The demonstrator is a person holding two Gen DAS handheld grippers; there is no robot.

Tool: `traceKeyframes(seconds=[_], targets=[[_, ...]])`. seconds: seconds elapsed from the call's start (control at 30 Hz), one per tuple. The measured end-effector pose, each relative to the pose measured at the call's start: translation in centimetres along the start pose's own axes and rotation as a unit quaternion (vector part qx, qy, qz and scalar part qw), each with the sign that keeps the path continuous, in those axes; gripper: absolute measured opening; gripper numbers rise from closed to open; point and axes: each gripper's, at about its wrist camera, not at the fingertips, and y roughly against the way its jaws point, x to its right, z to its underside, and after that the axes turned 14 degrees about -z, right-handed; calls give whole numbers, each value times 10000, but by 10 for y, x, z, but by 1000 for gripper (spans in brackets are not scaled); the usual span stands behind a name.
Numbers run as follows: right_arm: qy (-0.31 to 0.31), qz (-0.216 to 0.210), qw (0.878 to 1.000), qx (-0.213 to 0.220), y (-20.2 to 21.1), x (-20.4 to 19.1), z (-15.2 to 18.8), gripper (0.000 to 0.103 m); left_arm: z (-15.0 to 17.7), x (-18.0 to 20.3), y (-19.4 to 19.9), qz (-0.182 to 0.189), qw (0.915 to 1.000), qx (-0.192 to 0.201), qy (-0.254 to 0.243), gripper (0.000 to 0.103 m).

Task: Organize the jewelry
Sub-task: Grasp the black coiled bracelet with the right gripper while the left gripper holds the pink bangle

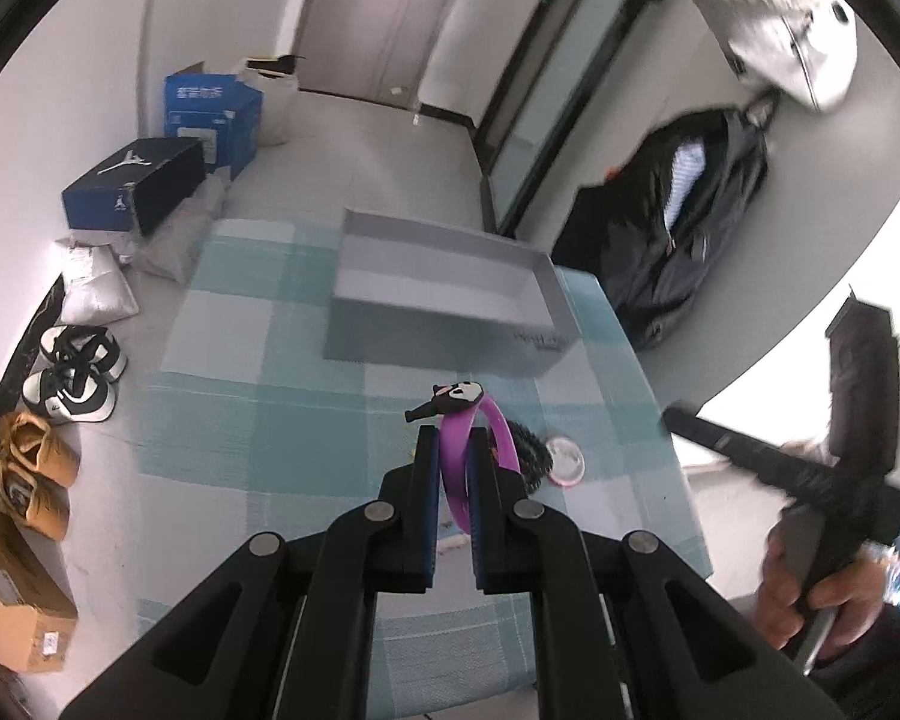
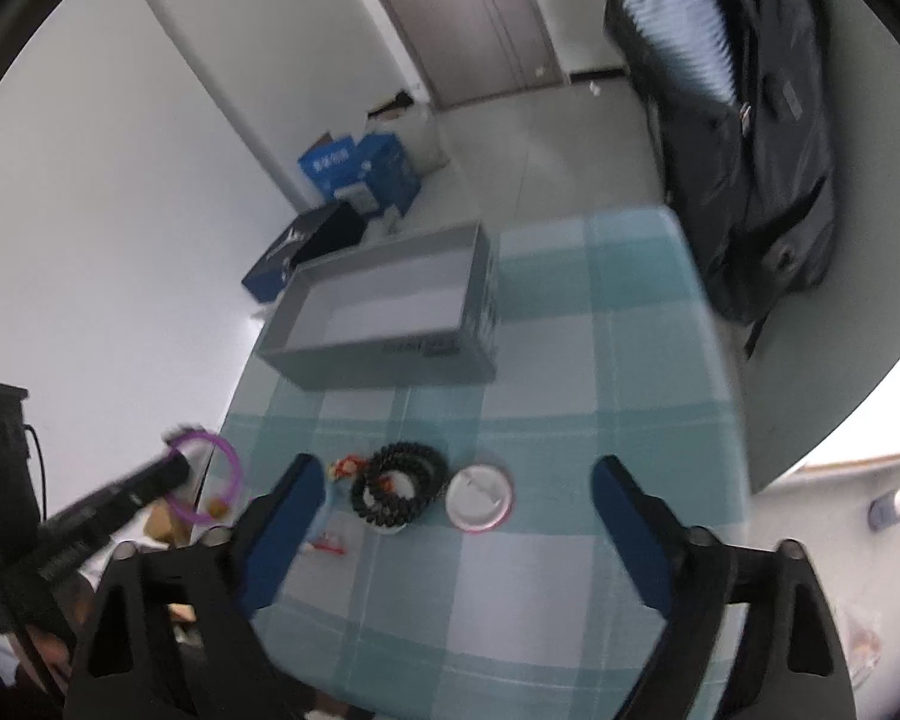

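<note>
Barely started tbh: the grey box up at 12 o'clock is empty. Left claw pinches the purple bracelet in the air; right claw spread over the black beads and round badge, both untouched on the table.

My left gripper points downward and forward, its two blue-padded jaws pinched together on a purple bracelet that stands upright between them. My right gripper also tilts downward, its jaws spread wide apart with nothing between the pads (the view is slightly blurred). In the left wrist view, my right hand wraps its fingers around the right gripper's handle, low at the right edge.
</note>
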Motion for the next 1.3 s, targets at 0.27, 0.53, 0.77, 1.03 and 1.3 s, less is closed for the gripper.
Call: traceKeyframes(seconds=[0.27, 0.53, 0.77, 1.03, 1.3], targets=[[458, -82, 9954, -840, -55, -21, 13, 58, -6, -23, 6, -141, 9997, 53, 208, 5], [563, 19, 9923, -1099, -87, -28, 8, 45, -6, -41, 8, -109, 9996, 28, 261, 5], [611, 184, 9887, -1359, -107, -33, 9, 33, -6, -48, 10, -60, 9994, 34, 329, 5], [842, 275, 9866, -1372, -104, -40, 11, 18, -5, -50, 10, -44, 9992, 38, 385, 5], [492, 10, 9925, -1119, -88, -30, 4, 17, -6, -46, 11, -30, 9993, 46, 376, 5]])
